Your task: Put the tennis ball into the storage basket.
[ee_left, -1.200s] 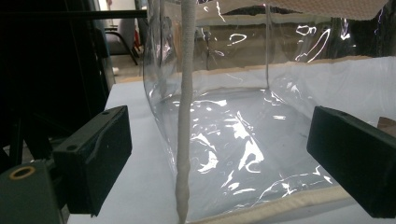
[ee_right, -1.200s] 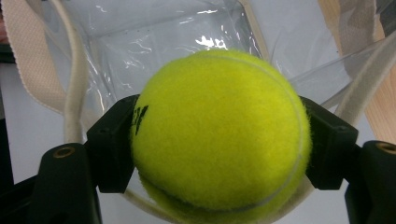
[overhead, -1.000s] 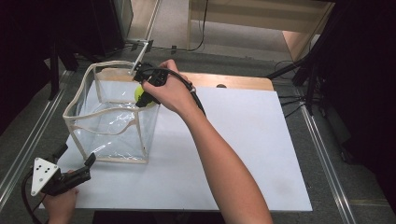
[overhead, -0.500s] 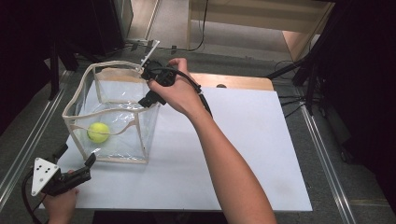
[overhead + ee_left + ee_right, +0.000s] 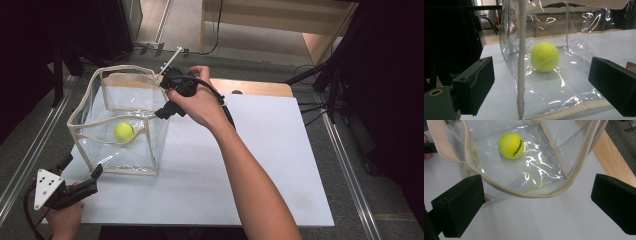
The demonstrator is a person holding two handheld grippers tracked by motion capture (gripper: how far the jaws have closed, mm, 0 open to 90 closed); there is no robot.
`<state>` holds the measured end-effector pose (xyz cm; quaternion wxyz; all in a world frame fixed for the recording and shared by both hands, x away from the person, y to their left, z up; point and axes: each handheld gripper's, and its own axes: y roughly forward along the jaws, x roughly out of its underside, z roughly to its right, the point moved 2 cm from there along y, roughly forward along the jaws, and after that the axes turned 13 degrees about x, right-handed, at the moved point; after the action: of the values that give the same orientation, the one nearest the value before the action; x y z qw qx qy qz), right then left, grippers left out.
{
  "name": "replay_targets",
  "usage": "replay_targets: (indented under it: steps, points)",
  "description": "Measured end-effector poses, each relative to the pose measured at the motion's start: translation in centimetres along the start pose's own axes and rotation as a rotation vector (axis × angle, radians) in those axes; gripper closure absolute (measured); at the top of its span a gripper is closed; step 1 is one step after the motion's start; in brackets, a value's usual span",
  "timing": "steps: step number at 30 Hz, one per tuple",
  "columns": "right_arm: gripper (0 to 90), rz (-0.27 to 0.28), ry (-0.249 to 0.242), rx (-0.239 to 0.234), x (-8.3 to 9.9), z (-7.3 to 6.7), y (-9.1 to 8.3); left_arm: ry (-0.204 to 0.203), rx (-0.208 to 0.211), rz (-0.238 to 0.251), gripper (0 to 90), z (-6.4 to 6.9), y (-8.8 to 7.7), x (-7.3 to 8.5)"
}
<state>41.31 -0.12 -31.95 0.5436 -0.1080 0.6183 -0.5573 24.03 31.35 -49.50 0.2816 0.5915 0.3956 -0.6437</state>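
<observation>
We see the tennis ball (image 5: 124, 132) lying on the floor of the clear bag (image 5: 150, 150) on the worktop (image 5: 260, 165), right gripper (image 5: 165, 111) jaws just opened wide and empty above the rim, left gripper (image 5: 80, 175) open, empty, beside it.

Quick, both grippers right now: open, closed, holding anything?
Left gripper: open, empty, beside the clear bag.
Right gripper: jaws have just been opening, now wide and empty; the tennis ball lies in the bag.
</observation>
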Motion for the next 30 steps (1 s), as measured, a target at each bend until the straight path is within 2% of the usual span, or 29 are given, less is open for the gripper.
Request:
replay_targets:
  steps: [12, 15, 19, 30]
  points:
    - [0.0, 0.002, 0.014, 0.004, 2.3, 0.2, 0.3, 0.003, 0.0, 0.002, 6.9, 0.1, 0.1, 0.0]
    - [0.0, -0.008, 0.031, 0.009, 2.6, 0.0, 0.4, 0.005, 0.001, 0.001, 6.9, 0.0, 0.1, 0.0]
    - [0.0, 0.003, 0.02, 0.012, 3.2, 0.0, 0.6, 0.003, 0.0, -0.001, 6.9, 0.1, 0.0, 0.0]
    - [0.0, -0.01, 0.037, 0.013, 5.2, -0.5, 1.3, 0.006, 0.001, -0.002, 6.9, 0.0, 0.0, 0.0]
